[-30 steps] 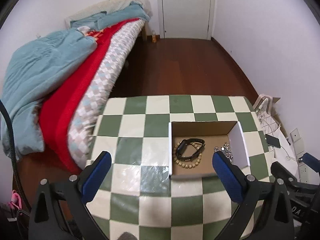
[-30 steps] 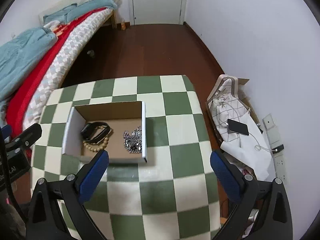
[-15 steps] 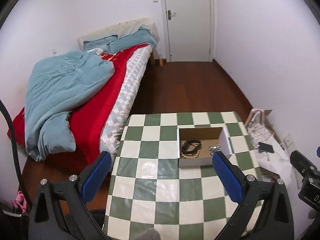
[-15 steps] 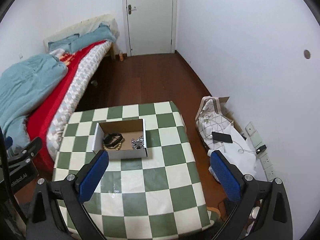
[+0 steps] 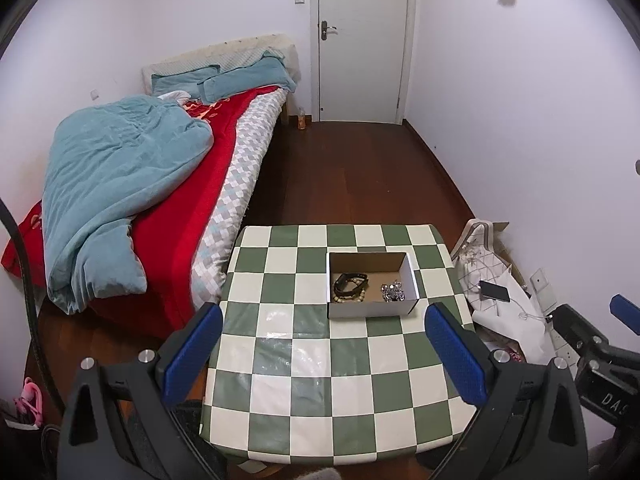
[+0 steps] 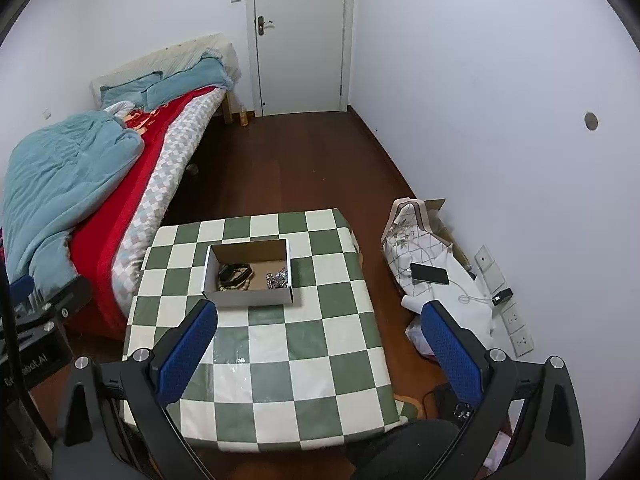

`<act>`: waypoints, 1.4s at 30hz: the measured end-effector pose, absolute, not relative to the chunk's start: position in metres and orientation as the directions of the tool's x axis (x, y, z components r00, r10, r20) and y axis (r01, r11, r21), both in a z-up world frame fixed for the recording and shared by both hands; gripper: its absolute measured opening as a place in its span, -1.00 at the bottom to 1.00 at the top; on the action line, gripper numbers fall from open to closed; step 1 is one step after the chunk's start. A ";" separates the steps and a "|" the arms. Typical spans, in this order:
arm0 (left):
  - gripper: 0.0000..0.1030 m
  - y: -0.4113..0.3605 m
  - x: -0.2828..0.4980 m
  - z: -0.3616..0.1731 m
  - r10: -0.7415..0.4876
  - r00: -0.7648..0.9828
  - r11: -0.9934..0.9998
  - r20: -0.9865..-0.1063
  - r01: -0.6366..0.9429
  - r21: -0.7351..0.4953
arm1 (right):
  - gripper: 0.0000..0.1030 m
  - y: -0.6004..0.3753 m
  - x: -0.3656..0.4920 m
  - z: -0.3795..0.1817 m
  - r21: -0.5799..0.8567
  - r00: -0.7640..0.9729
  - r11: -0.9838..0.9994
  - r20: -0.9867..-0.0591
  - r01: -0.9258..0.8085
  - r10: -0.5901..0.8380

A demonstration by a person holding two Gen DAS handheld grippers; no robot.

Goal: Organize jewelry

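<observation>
A small open cardboard box (image 5: 410,273) (image 6: 248,298) sits on a green and white checkered table (image 5: 320,364) (image 6: 280,360). Inside lie a black band (image 5: 349,282) (image 6: 232,271) on a wooden bead bracelet (image 5: 351,298) (image 6: 235,287), and a silver chain pile (image 5: 393,292) (image 6: 278,279) to the right. My left gripper (image 5: 320,348) and right gripper (image 6: 320,348) are both open and empty, held high above and well back from the box.
A bed (image 5: 132,184) with a blue duvet and red blanket stands left of the table. A padded bag with a phone (image 6: 429,273) and cables lies on the floor at the right by the wall sockets. A closed white door (image 5: 360,40) is at the far end.
Both grippers have pulled up and back from the table, so the box looks much smaller and the whole room shows. Both stay open and empty.
</observation>
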State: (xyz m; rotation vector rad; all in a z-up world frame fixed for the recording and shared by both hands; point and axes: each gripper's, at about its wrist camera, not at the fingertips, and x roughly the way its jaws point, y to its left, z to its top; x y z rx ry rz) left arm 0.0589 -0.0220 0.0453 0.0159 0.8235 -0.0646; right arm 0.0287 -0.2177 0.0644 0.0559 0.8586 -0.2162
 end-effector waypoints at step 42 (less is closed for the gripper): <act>1.00 -0.028 0.099 0.040 -0.015 0.675 0.999 -0.737 0.039 0.015 | 1.00 -0.224 0.092 0.055 -0.079 0.609 0.974 -0.769 0.213 -0.195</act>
